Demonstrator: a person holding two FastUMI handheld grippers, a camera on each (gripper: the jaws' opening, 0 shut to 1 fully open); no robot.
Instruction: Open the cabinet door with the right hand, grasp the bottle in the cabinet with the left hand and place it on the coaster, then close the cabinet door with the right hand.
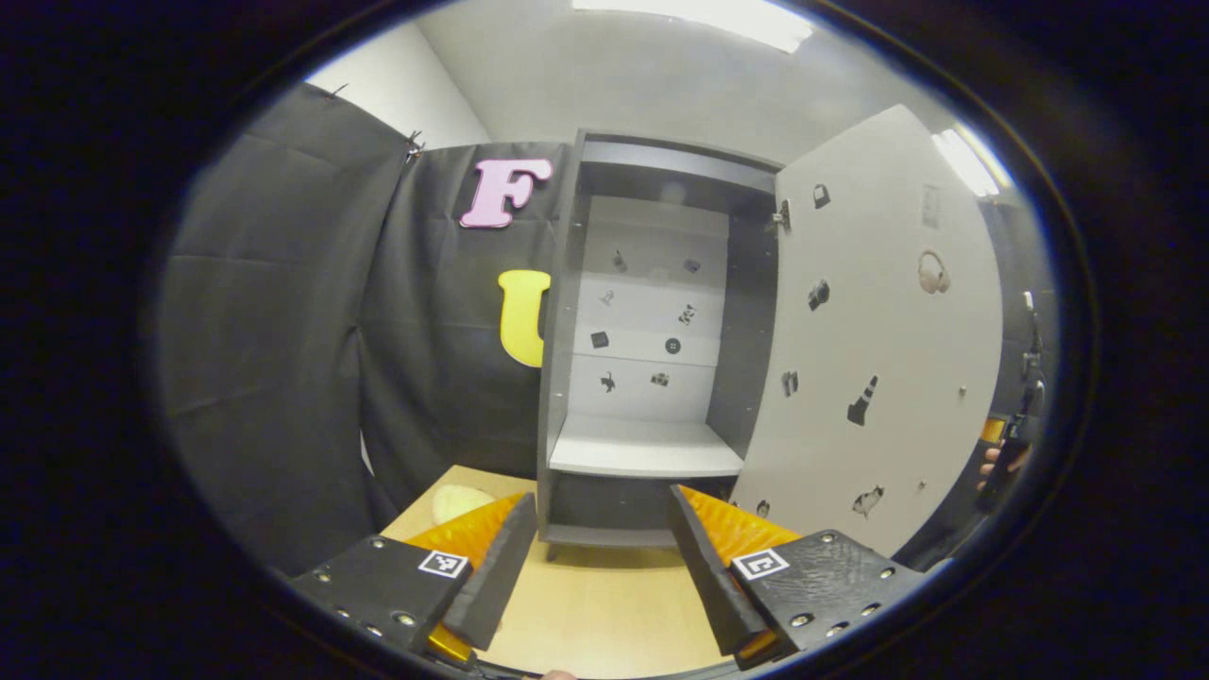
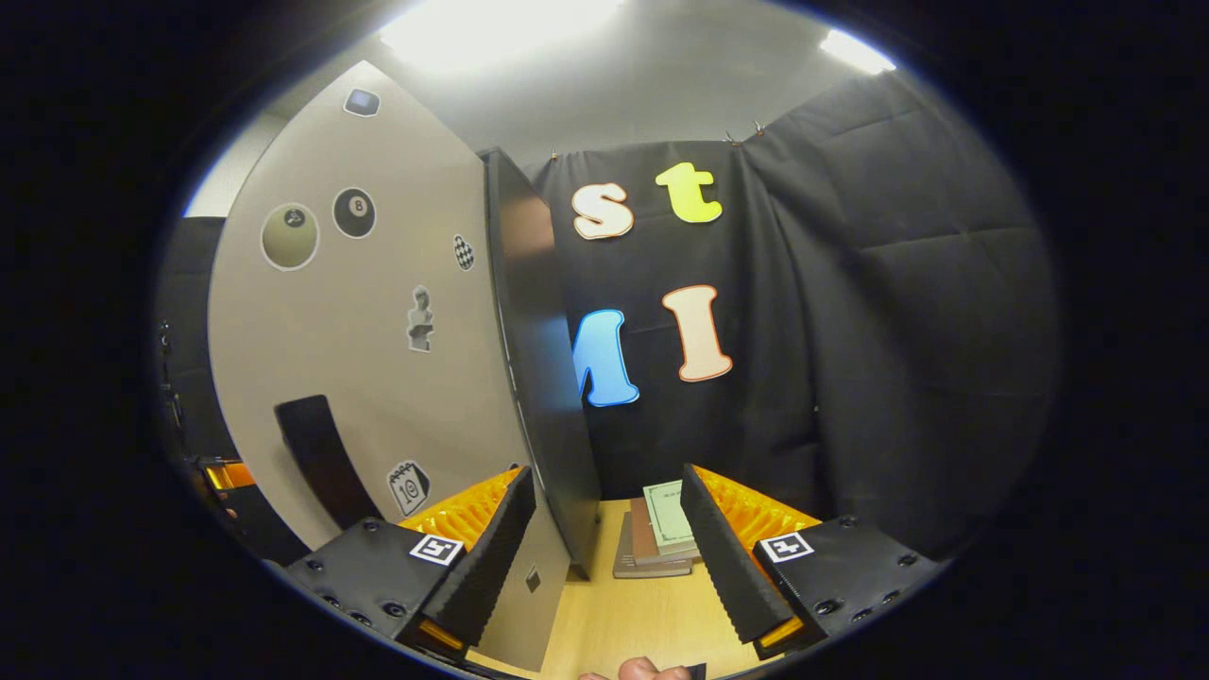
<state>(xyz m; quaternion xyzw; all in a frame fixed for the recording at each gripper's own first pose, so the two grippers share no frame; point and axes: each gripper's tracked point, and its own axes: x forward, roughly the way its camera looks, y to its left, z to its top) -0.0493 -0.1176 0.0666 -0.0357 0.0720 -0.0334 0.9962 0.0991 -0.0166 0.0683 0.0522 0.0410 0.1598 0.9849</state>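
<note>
The grey cabinet (image 1: pixel 652 312) stands open ahead in the left gripper view, and its pale shelf (image 1: pixel 645 449) bears nothing. Its door (image 1: pixel 883 349), dotted with stickers, is swung out to the right. A pale round coaster (image 1: pixel 460 501) lies on the wooden table (image 1: pixel 604 604), left of the cabinet's foot. My left gripper (image 1: pixel 600 557) is open and empty, low in front of the cabinet. My right gripper (image 2: pixel 609 548) is open and empty beside the door's outer face (image 2: pixel 378 359), right of its dark handle (image 2: pixel 321 453). Past the door's far edge, the right gripper (image 1: pixel 1015 444) and a hand appear again.
Black cloth walls close in the booth on both sides. A small stack of books (image 2: pixel 661 534) lies on the table behind the cabinet's dark side panel (image 2: pixel 543 378). The open door takes up the room on the cabinet's right.
</note>
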